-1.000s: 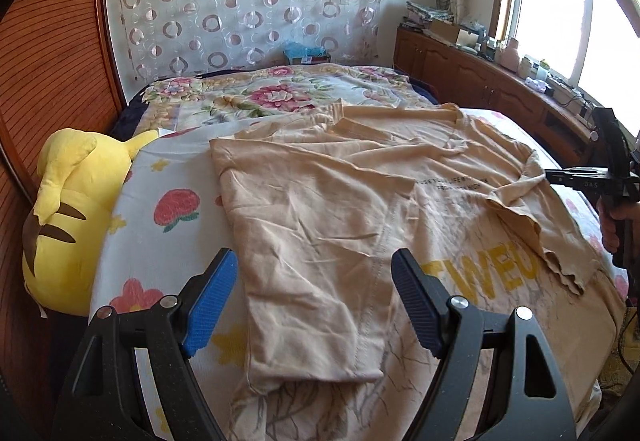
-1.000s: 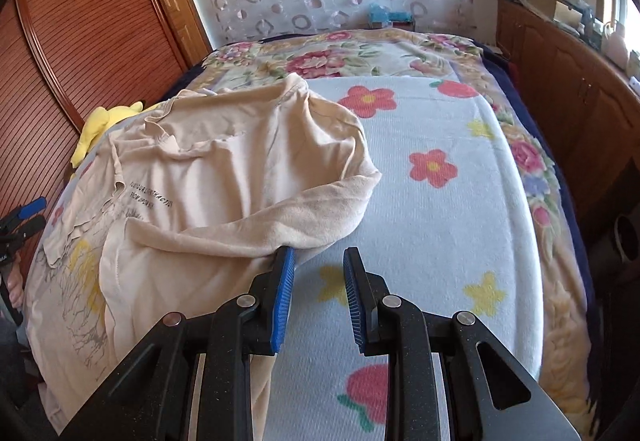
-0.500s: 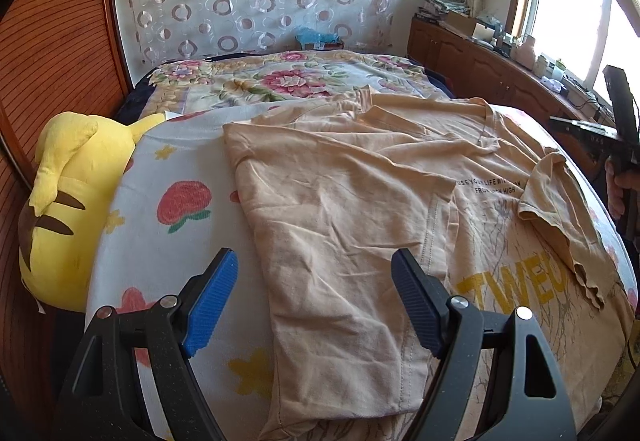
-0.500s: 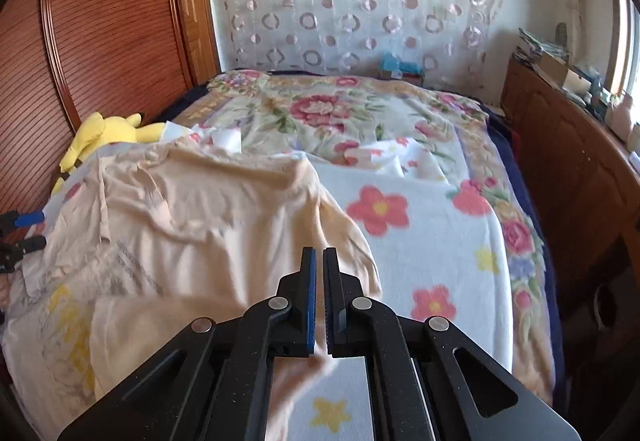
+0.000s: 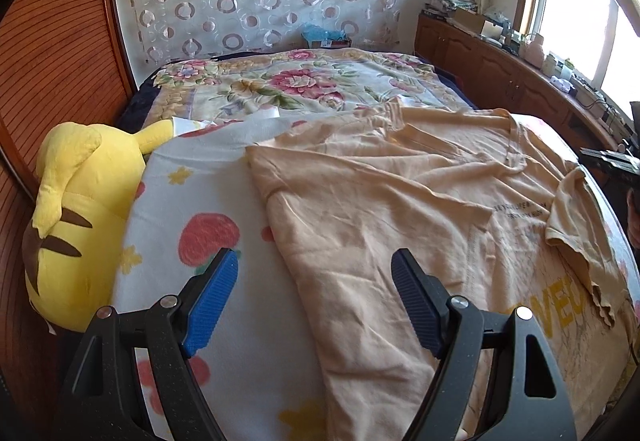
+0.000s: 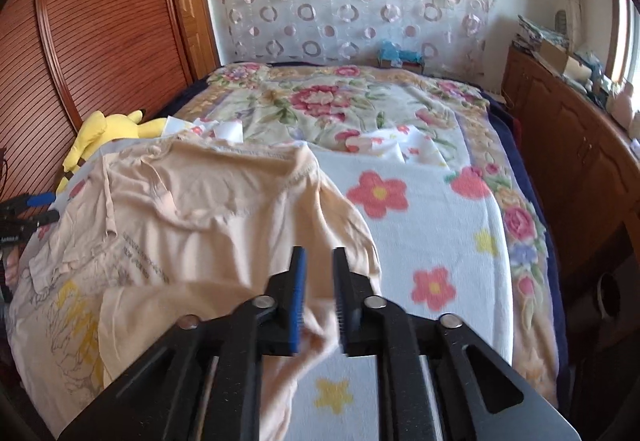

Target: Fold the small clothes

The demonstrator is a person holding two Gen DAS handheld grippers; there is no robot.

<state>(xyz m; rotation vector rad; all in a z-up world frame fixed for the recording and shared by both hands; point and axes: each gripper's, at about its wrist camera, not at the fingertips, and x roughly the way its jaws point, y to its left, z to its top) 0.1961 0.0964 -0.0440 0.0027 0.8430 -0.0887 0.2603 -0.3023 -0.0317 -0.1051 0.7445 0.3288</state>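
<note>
A beige T-shirt [image 5: 400, 221] with yellow letters lies spread on the bed, both its sides folded inward. My left gripper [image 5: 316, 281] hovers wide open over the shirt's left folded edge and the flowered blanket, with nothing between its blue pads. In the right wrist view the same shirt [image 6: 200, 221] fills the left half. My right gripper [image 6: 318, 281] stands over the shirt's near right edge, its jaws opening; blurred cloth shows low in the gap, and the pads do not press on it. The right gripper [image 5: 612, 165] also shows at the left wrist view's right edge.
A yellow plush toy [image 5: 76, 225] lies along the bed's left side by the wooden wall panel [image 5: 52, 53]. A white flower-print blanket [image 6: 440, 241] covers the bed. A wooden cabinet [image 6: 580, 145] with clutter on top runs along the right, under the window.
The right gripper was shut half a second ago and now stands slightly apart. The left gripper has drifted toward the plush side, so the shirt sits further right in its view.
</note>
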